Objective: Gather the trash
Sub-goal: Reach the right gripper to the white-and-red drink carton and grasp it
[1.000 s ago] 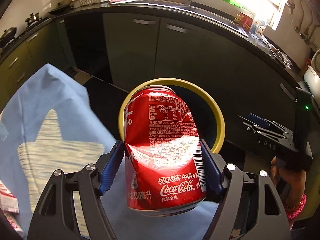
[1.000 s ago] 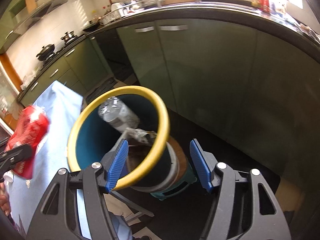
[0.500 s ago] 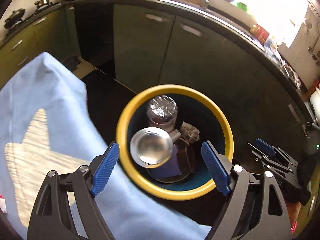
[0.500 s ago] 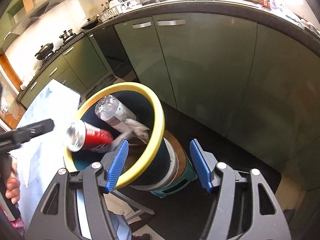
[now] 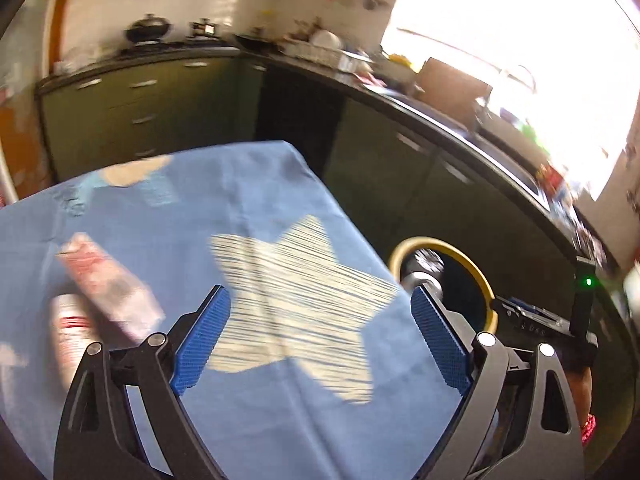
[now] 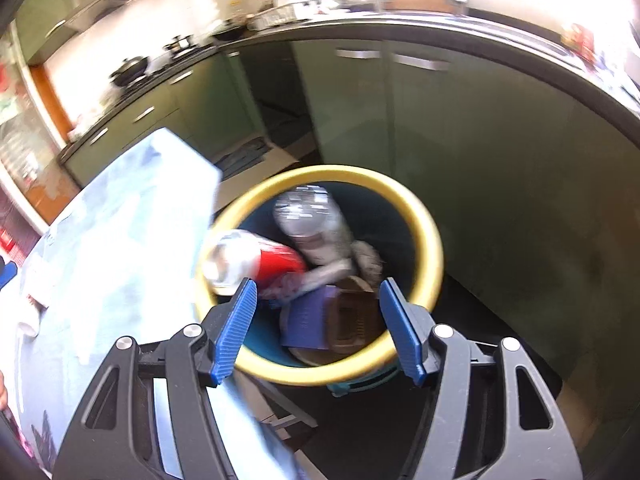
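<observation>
The dented red cola can (image 6: 256,258) lay in the yellow-rimmed bin (image 6: 434,248); wrappers (image 5: 108,280) remained on the blue star-patterned tablecloth (image 5: 280,208). Both the left gripper (image 5: 320,344) and the right gripper (image 6: 316,328) gaped empty, the left's jaws having just widened.

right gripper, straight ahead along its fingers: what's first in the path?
Likely the bin: the open right gripper looks into its mouth, so it would meet the trash inside, probably the purple item or the red can. Depth unclear.

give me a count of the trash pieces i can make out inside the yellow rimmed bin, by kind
Red soda can: 1
Clear plastic bottle: 1
Purple box: 1
Brown box: 1
Crumpled wrapper: 1
Total: 5, all in the bin.
</observation>
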A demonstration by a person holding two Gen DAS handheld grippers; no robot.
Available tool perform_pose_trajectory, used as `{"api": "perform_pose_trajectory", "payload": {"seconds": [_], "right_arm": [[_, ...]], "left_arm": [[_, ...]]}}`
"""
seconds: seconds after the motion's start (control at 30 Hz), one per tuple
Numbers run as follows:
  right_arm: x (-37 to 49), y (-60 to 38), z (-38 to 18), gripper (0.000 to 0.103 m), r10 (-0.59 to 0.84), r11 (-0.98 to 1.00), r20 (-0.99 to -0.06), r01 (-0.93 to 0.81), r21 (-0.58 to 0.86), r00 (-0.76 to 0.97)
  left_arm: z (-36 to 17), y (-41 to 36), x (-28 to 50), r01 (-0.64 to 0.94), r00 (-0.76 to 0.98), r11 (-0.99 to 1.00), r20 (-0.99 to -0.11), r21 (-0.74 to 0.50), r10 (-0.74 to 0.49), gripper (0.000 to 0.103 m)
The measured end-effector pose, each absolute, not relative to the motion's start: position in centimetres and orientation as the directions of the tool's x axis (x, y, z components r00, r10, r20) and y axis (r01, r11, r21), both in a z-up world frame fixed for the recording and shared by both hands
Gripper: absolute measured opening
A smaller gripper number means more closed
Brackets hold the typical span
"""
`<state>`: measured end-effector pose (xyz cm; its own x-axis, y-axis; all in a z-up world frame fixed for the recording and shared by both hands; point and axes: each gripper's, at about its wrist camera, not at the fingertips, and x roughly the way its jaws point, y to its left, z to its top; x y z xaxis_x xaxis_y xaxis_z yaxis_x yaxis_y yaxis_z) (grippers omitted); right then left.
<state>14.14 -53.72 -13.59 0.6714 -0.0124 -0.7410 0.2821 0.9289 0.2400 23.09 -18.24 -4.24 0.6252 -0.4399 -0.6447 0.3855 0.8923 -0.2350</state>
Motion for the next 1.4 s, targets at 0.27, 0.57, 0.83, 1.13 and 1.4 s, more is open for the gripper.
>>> {"api": "perform_pose_trajectory", "payload": {"seconds": [0.27,0.57,0.83,1.13,1.4], "right_arm": [[19.3,-42.0,-11.0,0.061,0.191,0.972,-0.73,-0.022,0.235,0.656],[24.0,-26.5,-9.2,0.061,0.397,0.891,-0.713,-0.429,0.148,0.578],[27.0,-19.2,-10.2,0.061,0.422,0.809,-0.73,-0.586,0.036,0.538],[29.5,-16.4,-12.2,0.061,0.379,0.799,-0.769,-0.601,-0.008,0.515],[30.1,-15.5,-13.1,0.037,0.418,0.794,-0.772,-0.605,0.055,0.479]], "left_arm": [[-2.5,-3.6,24.1,0.132,0.785,0.964,-0.57,-0.229,-0.243,0.092],[-8.6,5.6,26.8,-0.035,0.764,0.97,-0.632,-0.239,-0.128,0.093],[-10.7,6.4,26.8,-0.082,0.761,0.959,-0.638,-0.272,-0.116,0.093],[-11.4,5.7,27.0,-0.069,0.754,0.957,-0.643,-0.28,-0.134,0.093],[-11.9,5.8,27.3,-0.059,0.742,0.948,-0.649,-0.314,-0.168,0.093]]}}
